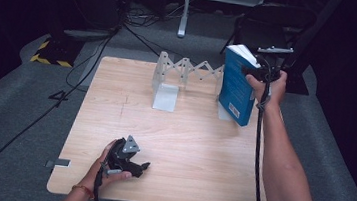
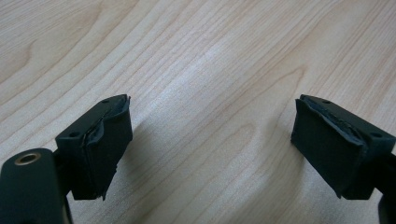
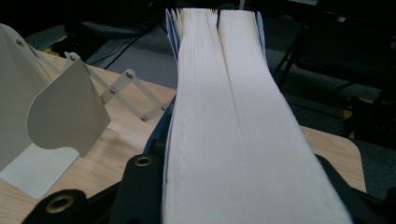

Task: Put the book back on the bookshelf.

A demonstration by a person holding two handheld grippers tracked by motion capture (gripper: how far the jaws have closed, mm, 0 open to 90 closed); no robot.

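Right hand-held gripper clamps the thick blue-covered paperback book upright at upper right above the pale wooden desk; stiff, weighty, best gripped mid-block; left hand-held gripper gapes empty

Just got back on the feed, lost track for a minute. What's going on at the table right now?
A person is working with a handheld gripper in each hand. The right gripper is shut on a blue book, holding it upright and lifted at the right end of the white expandable bookend rack at the table's far side. The left gripper rests open and empty near the front edge of the wooden table. The book is not yet set in the rack.
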